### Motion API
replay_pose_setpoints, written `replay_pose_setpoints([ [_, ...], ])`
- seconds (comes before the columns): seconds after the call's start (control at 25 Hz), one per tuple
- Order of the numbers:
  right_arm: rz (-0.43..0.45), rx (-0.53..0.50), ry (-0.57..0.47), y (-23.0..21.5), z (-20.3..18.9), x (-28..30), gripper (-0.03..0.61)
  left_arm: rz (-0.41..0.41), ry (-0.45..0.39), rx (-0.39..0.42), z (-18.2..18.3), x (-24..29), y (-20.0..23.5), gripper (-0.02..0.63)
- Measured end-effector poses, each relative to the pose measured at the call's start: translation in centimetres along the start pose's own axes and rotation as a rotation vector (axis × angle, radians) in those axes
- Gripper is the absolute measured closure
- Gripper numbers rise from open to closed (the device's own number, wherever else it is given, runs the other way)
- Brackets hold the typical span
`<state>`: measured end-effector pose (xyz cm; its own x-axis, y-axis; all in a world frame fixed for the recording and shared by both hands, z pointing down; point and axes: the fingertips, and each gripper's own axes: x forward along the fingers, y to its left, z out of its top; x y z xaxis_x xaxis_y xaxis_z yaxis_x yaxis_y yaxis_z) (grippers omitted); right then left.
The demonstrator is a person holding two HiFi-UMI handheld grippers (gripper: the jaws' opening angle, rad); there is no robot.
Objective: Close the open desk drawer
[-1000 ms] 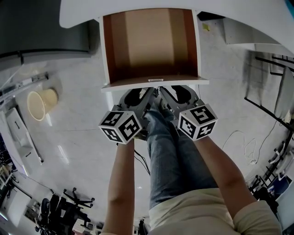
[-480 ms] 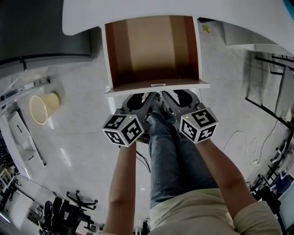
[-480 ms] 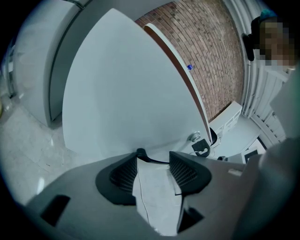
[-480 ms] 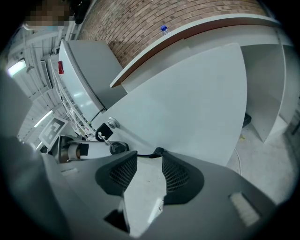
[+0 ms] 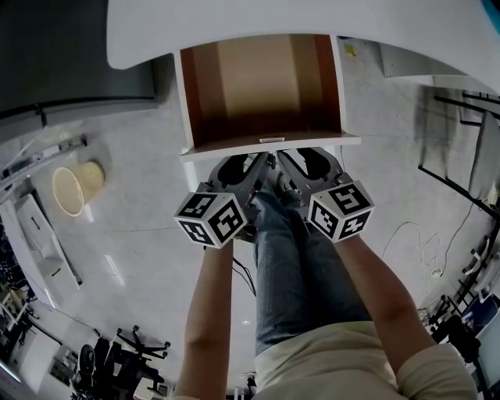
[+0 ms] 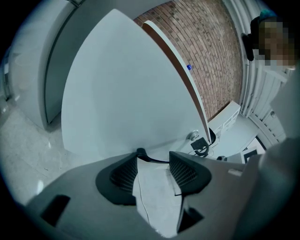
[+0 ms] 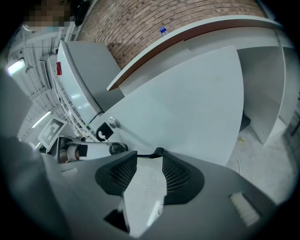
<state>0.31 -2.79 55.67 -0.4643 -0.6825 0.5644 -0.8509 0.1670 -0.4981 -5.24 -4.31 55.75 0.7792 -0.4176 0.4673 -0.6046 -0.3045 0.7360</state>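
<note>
The desk drawer (image 5: 262, 86) stands open under the white desk top (image 5: 234, 19), brown and empty inside. Its white front panel (image 5: 269, 146) faces me. My left gripper (image 5: 258, 162) and right gripper (image 5: 280, 162) sit side by side with their tips against that panel near its middle. In the left gripper view the jaws (image 6: 153, 157) stand apart with only the white front (image 6: 126, 93) beyond them. The right gripper (image 7: 149, 157) is likewise open against the front (image 7: 187, 108). A small round lock (image 6: 193, 136) (image 7: 112, 123) sits between the two grippers.
My legs in jeans (image 5: 289, 266) are right below the drawer. A beige waste bin (image 5: 74, 187) stands on the floor at the left. A thin cable (image 5: 414, 234) lies on the floor at the right, and a chair base (image 5: 137, 344) is at the lower left.
Less of the drawer's inside shows under the desk top than a second ago: it has slid in a little. Both grippers stayed against the front panel.
</note>
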Motion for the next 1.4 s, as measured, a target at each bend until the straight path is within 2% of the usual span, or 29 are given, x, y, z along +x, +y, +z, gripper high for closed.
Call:
replay_pose_setpoints([
  [1.4, -0.044, -0.011, -0.05, -2.0, 4.5, 3.1, 0.403, -0.041, 0.029, 0.045, 4.6, 3.2, 0.7, 0.402],
])
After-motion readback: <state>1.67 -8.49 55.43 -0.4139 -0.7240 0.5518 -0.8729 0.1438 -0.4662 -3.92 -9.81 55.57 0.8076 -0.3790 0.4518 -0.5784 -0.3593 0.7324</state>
